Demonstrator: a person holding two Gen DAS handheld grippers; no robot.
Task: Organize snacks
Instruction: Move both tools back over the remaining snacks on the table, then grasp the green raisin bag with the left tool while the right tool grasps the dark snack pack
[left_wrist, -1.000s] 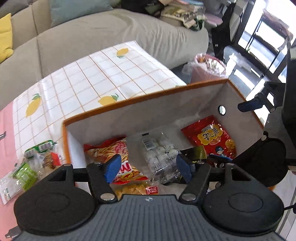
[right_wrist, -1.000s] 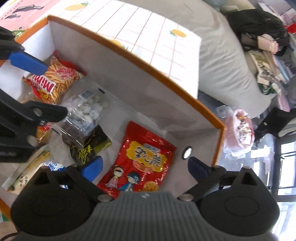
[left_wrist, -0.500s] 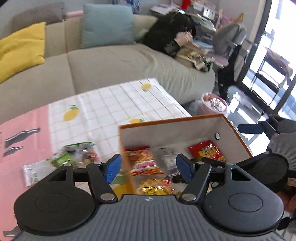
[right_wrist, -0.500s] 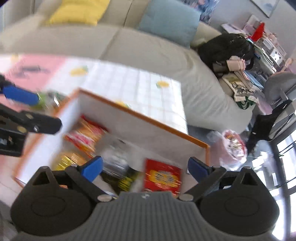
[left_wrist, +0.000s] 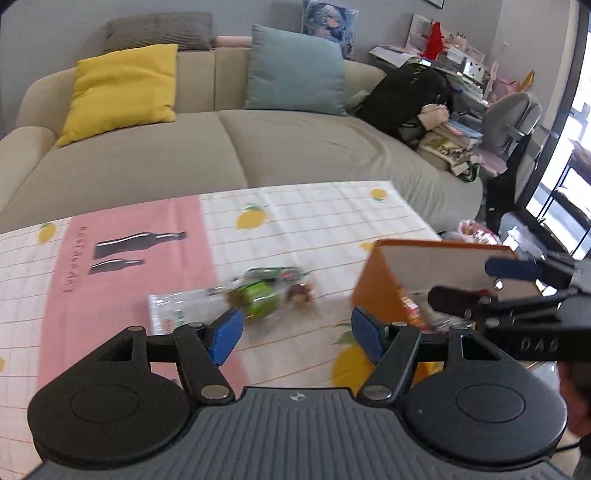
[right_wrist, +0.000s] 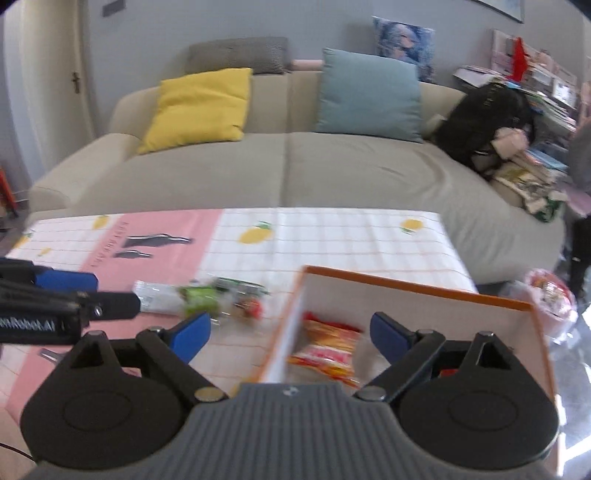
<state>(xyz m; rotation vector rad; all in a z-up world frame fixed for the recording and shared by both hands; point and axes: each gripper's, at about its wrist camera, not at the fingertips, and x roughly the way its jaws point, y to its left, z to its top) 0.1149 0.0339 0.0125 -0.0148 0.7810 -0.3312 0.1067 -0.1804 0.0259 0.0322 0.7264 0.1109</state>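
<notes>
Left gripper: blue-padded fingers spread apart, released, holding nothing, above the table.
Right gripper: fingers spread wide, also released and empty; one pad sits over the table, the other over the box.
Loose snacks: a small blurred cluster of clear and green packets lying on the table just ahead of the left gripper, left of the box.
Storage box: orange rim, pale inner walls, open top, standing on the right part of the table.
Snacks in box: a red and yellow bag lies inside, near the left wall; the rest is hidden behind the gripper.
Table: covered by a cloth, white checks with yellow lemons on the right, a pink panel with dark bottle shapes on the left.
Sofa: beige, directly behind the table, with a yellow cushion and a teal cushion.
Sofa's right end: a black bag and piled papers.
Far right: a bright window and a grey chair.
</notes>
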